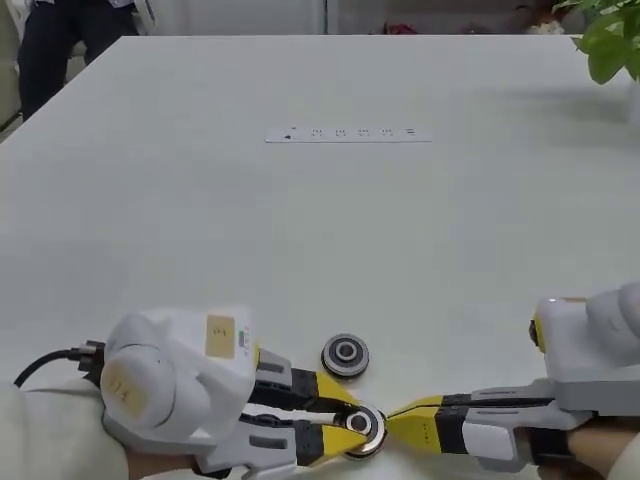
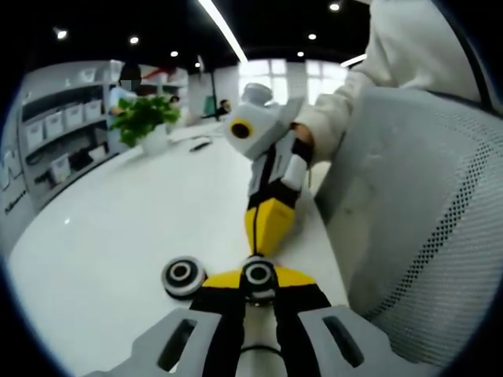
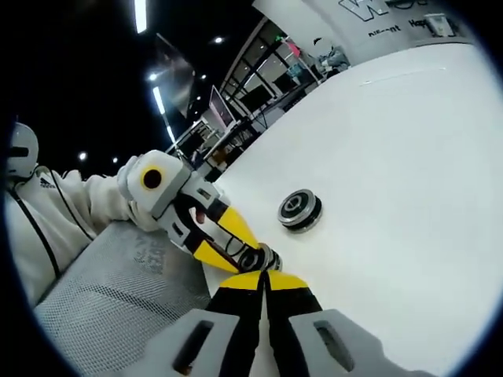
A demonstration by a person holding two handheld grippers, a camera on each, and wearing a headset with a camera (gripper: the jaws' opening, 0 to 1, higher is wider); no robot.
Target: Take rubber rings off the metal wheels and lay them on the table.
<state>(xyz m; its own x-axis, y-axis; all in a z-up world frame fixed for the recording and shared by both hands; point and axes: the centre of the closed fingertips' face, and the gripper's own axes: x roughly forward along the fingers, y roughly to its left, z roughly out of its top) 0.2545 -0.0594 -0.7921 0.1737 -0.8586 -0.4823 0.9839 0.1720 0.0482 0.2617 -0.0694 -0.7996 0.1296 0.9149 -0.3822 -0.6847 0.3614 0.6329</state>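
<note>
My left gripper (image 1: 352, 426) reaches in from the bottom left and is shut on a small metal wheel (image 1: 364, 424) with a black rubber ring, held just above the table. In the left gripper view the wheel (image 2: 258, 274) sits between the yellow fingertips. My right gripper (image 1: 390, 419) comes from the right, its jaws pinched together at that wheel's rim, on the ring's edge. In the right gripper view its tips (image 3: 264, 276) touch the wheel (image 3: 260, 258). A second wheel (image 1: 345, 356) with its ring on lies flat on the table just beyond.
The white table (image 1: 320, 230) stretches far ahead. A flush socket strip (image 1: 348, 134) lies mid-table. Plant leaves (image 1: 610, 40) hang over the far right corner. A person stands at the far left. A mesh chair back (image 2: 424, 204) is close behind the table's near edge.
</note>
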